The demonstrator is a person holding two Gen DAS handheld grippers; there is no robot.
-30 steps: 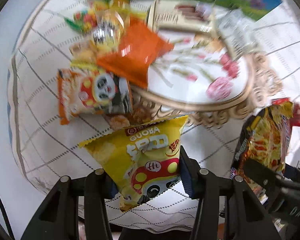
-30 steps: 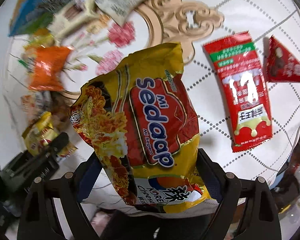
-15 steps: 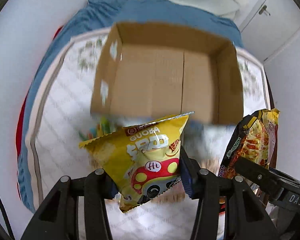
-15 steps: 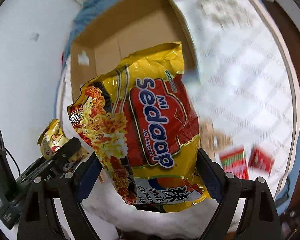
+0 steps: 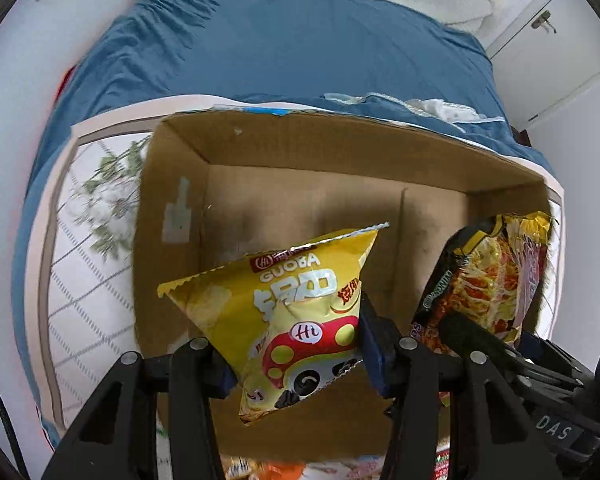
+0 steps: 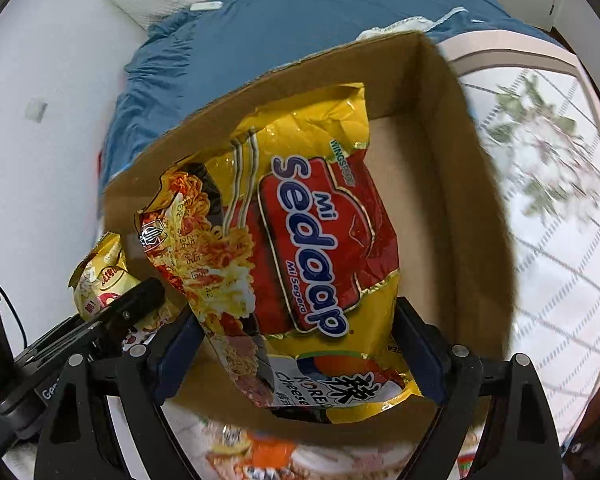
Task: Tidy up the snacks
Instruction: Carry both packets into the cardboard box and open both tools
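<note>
The left gripper (image 5: 294,354) pinched the yellow Guoba bag (image 5: 288,312) and the right gripper (image 6: 300,354) clamped the Sedaap noodle pack (image 6: 296,248), long axes pointing away from the fingers. Both packets hung over the open cardboard box (image 5: 300,152), probably above its near half, with the noodle pack to the right.

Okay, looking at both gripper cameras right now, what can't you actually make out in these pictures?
- Left wrist view: the brown cardboard box floor, partly covered by the yellow Guoba snack bag in the left gripper.
- Right wrist view: most of the box floor, hidden behind the yellow and red Mi Sedaap noodle packet in the right gripper.
- Both views: snacks at the bottom edge, blurred and cut off.
</note>
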